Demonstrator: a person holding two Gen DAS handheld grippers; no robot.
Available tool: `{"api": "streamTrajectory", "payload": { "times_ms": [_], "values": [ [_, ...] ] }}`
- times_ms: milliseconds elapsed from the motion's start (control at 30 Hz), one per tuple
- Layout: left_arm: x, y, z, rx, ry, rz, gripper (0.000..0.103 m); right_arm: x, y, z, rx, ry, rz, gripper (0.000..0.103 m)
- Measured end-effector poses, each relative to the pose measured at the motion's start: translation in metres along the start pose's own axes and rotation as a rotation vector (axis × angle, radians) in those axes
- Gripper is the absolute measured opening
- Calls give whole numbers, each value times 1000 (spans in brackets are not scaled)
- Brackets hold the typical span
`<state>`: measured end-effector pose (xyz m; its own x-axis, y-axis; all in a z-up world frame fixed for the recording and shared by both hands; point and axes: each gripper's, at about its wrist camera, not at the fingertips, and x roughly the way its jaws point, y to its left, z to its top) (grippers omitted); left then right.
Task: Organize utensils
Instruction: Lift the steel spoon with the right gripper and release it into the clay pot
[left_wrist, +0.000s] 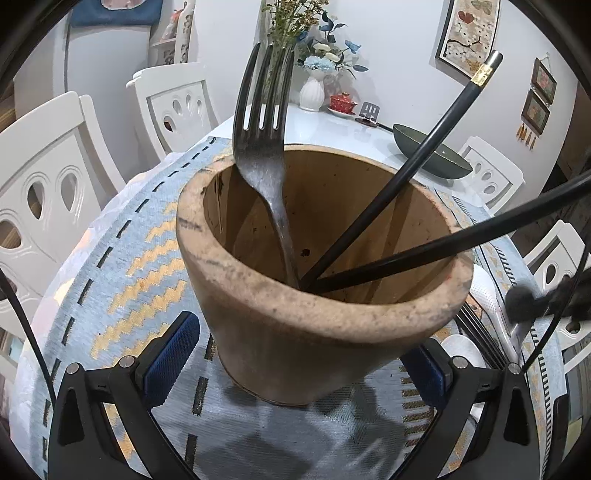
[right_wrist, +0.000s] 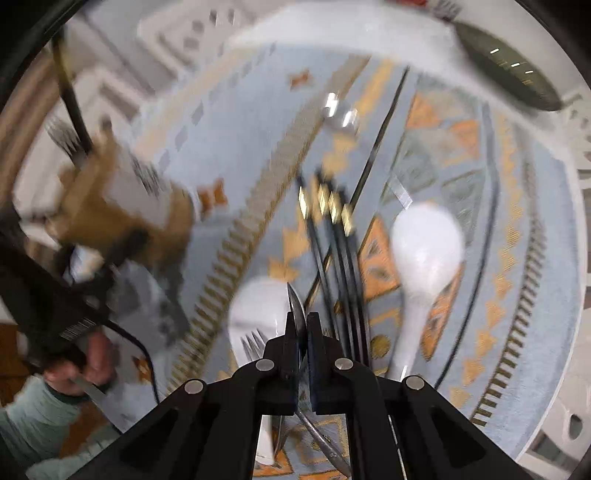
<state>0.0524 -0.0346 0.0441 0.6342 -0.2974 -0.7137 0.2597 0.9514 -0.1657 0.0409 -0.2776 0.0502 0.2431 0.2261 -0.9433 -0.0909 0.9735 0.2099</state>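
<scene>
A tan utensil holder (left_wrist: 314, 325) stands on the patterned cloth. In it are a metal fork (left_wrist: 262, 147) and two black chopsticks (left_wrist: 417, 162). My left gripper (left_wrist: 299, 354) has its blue pads (left_wrist: 173, 350) against both sides of the holder's base. In the blurred right wrist view, my right gripper (right_wrist: 304, 321) is shut on a thin metal utensil (right_wrist: 295, 306) seen edge-on, whose handle runs down under the jaws. Below it lie several black chopsticks (right_wrist: 332, 240) with gold bands, two white spoons (right_wrist: 424, 251) and a fork (right_wrist: 253, 343). The holder (right_wrist: 122, 206) is at the left.
A dark green bowl (left_wrist: 432, 155) sits at the far side of the table, with a white flower vase (left_wrist: 312, 92) behind it. White chairs (left_wrist: 44, 192) ring the table. A person's hand (right_wrist: 85, 362) in a light sleeve holds the left gripper's handle.
</scene>
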Motion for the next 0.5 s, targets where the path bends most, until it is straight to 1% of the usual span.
{"api": "streamTrajectory", "payload": {
  "times_ms": [33, 67, 133, 167, 200, 300, 333, 400, 500],
  "values": [
    [0, 0, 0, 0, -1, 0, 102, -9, -1, 1, 6, -33, 2, 4],
    [0, 0, 0, 1, -2, -1, 102, -25, -4, 2, 24, -99, 12, 4],
    [-1, 0, 0, 5, -1, 1, 102, -49, -5, 10, 56, -190, 55, 4],
    [-1, -1, -1, 9, -1, 2, 102, -66, -7, 12, 75, -272, 98, 4],
    [0, -1, -1, 14, 1, 3, 102, -79, -6, 13, 84, -334, 123, 3],
    [0, -1, -1, 24, 5, 2, 102, -117, 8, 21, 92, -514, 177, 4],
    [0, -1, -1, 28, 3, 3, 102, -124, 14, 26, 92, -552, 188, 4],
    [-1, 0, -1, 33, 3, 2, 102, -146, 24, 33, 80, -665, 211, 4],
    [-2, 0, -2, 36, 3, -2, 102, -173, 41, 44, 61, -772, 249, 4]
  ]
}}
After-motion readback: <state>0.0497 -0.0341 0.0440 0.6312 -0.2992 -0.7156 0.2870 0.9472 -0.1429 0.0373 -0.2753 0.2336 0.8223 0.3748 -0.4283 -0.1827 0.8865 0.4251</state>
